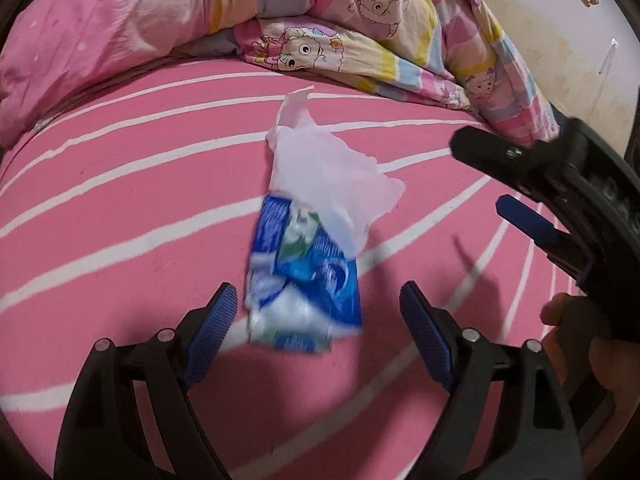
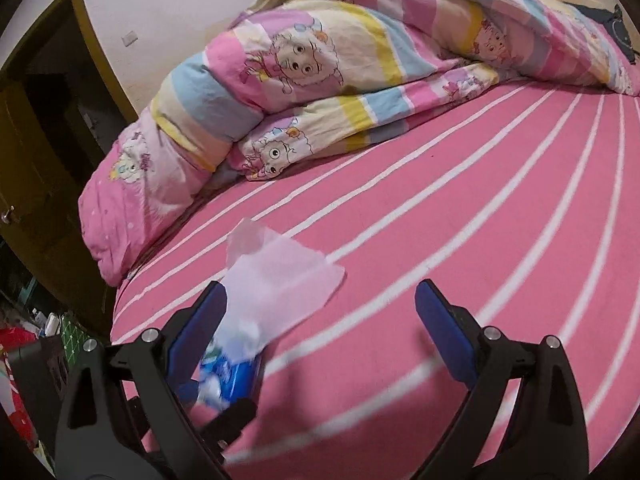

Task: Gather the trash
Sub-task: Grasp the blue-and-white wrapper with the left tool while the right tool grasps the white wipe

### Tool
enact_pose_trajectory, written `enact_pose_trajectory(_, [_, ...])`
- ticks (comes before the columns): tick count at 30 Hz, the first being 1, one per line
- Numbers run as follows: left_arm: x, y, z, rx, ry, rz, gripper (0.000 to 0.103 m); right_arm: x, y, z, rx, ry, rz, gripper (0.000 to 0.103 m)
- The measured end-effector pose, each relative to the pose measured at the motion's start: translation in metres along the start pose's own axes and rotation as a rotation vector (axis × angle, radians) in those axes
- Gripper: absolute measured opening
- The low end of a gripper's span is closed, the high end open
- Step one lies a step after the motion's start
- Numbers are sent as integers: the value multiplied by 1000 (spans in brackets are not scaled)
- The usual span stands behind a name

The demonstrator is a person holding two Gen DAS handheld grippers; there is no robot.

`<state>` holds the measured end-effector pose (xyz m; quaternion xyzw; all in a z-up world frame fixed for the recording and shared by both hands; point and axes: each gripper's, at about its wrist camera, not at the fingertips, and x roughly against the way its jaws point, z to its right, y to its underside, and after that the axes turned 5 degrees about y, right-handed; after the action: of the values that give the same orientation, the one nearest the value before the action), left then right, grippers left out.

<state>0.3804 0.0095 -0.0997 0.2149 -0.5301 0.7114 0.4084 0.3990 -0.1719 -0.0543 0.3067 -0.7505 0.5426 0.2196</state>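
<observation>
Pink bedding with white stripes fills the left wrist view, where the bed (image 1: 120, 208) is seen with a cartoon-print quilt (image 1: 360, 28) heaped along its far edge and a pink pillow (image 1: 92, 40) at its far left corner. A blue tissue pack (image 1: 304, 276) is seen lying on the sheet, with a white tissue (image 1: 328, 176) spilling from its far end. The left claw (image 1: 318, 320) is held released, its blue pads spread to either side of the pack's near end, and no contact can be made out. The right claw (image 1: 520, 184) is seen at the right edge, its two fingers apart, with part of a hand (image 1: 560, 340) below it. From the right wrist view, the same bed (image 2: 460, 208) is shown, with the quilt (image 2: 340, 72) piled at the far edge and a dark doorway (image 2: 48, 128) past the bed's left side. The right claw (image 2: 320, 312) is released with nothing between its pads; the tissue (image 2: 280, 284) and the pack (image 2: 228, 376) lie just beside its left finger, partly hidden behind it, toward the bed's left edge.
</observation>
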Motion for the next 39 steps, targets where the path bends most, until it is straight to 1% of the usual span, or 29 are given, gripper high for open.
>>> enact_pose_trajectory(1, [-4,-2,1,0,-9,-6,80,-6,-5,0,1,3,-9,94])
enact_pose_trajectory(2, [-7,-4,2,-4,-24,-12,77,-12,-9,0,1,4,-17,94])
enact_pose_trajectory(4, [-11,-5,4,-16,-64,-19,68,-22,-19,1,-11,10,-24,94])
enact_pose_trajectory(5, [-11,-5,3,-20,-82,-21,60,-25,-21,2,-14,12,-26,94])
enact_pose_trajectory(6, [-11,-5,3,-19,-95,-22,54,-31,-22,3,-11,18,-24,94])
enact_pose_trajectory(9, [-7,-4,-3,-8,-97,-18,47,-41,-23,2,5,29,-26,92])
enact_pose_trajectory(10, [-6,-3,-4,-9,-95,-18,46,-45,-23,1,8,30,-29,92])
enact_pose_trajectory(12, [-3,-2,-4,-15,-101,-14,39,-51,-23,-2,23,23,-54,89])
enact_pose_trajectory(15, [-1,-2,-6,-14,-99,-12,33,-63,-19,-8,48,16,-94,88])
enact_pose_trajectory(17, [2,-1,-7,-14,-92,-13,31,-68,-17,-12,68,16,-112,88])
enact_pose_trajectory(21, [6,0,-11,-5,-79,-17,29,-75,-12,-23,120,31,-116,88])
enact_pose_trajectory(27, [11,2,-16,1,-67,-25,28,-87,0,-40,165,68,-148,88])
enact_pose_trajectory(30, [11,2,-19,20,-53,-30,29,-89,1,-46,167,83,-159,88])
enact_pose_trajectory(32, [10,1,-21,26,-47,-31,29,-91,4,-51,193,103,-159,88])
enact_pose_trajectory(34, [9,1,-21,30,-46,-32,29,-93,8,-55,237,145,-158,87])
enact_pose_trajectory(35, [9,1,-21,31,-46,-33,29,-93,9,-58,260,148,-151,83])
enact_pose_trajectory(36, [9,1,-21,32,-47,-34,29,-94,9,-60,276,143,-149,76])
enact_pose_trajectory(37, [8,1,-21,35,-46,-34,29,-94,9,-61,288,139,-147,72])
enact_pose_trajectory(39, [8,1,-22,42,-42,-35,29,-93,8,-63,300,129,-146,57])
